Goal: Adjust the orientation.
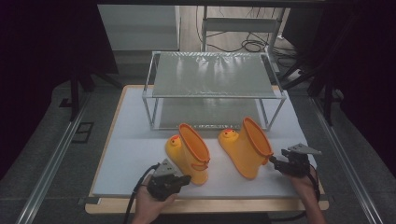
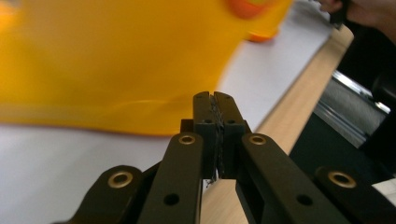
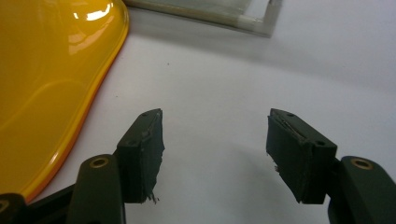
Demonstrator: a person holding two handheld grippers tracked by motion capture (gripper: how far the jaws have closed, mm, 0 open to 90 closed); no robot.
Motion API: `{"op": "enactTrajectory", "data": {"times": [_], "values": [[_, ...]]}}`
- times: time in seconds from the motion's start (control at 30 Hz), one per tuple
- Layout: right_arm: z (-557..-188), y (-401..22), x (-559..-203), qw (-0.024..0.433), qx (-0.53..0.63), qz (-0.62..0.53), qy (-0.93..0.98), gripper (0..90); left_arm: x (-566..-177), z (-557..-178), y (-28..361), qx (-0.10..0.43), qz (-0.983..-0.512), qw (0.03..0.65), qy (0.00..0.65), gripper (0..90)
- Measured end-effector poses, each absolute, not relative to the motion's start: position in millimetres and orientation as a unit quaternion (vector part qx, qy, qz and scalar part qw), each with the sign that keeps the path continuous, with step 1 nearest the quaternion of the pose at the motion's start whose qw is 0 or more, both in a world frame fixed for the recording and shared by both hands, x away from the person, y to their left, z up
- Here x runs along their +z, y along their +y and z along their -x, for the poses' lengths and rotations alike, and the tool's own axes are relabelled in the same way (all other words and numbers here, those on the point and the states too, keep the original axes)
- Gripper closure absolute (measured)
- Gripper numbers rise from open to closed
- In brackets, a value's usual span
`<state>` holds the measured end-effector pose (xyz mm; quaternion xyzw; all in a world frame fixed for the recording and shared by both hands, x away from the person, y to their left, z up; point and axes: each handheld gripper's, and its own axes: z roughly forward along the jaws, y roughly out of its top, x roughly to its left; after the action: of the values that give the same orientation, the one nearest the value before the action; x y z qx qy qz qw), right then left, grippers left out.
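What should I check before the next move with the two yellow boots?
1. Left boot stands upright: ok.
2. Right boot stands upright: ok.
3. Left gripper open for a grasp: not ok, fingers shut with nothing between them.
4. Right gripper open: ok, empty, beside the right boot.
5. Rack top shelf free: ok.
6. Lower shelf free: cannot tell, only partly visible.

two boots stand side by side on the surface (image 1: 140, 158), left boot (image 1: 189, 151) and right boot (image 1: 246, 145), before the shelf rack (image 1: 215, 88); each tool sits beside its nearer boot.
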<state>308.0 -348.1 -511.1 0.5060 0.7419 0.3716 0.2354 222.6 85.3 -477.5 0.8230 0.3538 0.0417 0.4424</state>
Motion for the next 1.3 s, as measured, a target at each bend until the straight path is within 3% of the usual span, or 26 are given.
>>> {"op": "enactTrajectory", "data": {"times": [0.33,0.5,1.07,1.3], "values": [[-306.2,-350.9,-513.9,0.232,0.369,-0.516,0.737,36.6,-489.9,-218.8,30.4,0.105,-0.841,0.429,0.312,87.9],[-305.7,-351.3,-513.8,0.234,0.368,-0.517,0.737,36.6,-492.4,-226.4,24.2,0.130,-0.836,0.425,0.321,89.9],[-304.9,-353.9,-513.7,0.237,0.367,-0.518,0.736,36.6,-491.3,-223.4,59.9,0.105,-0.814,0.448,0.354,90.0],[-305.2,-352.5,-513.9,0.234,0.366,-0.516,0.738,36.6,-493.3,-211.5,101.3,0.104,-0.793,0.458,0.386,90.0]]}}
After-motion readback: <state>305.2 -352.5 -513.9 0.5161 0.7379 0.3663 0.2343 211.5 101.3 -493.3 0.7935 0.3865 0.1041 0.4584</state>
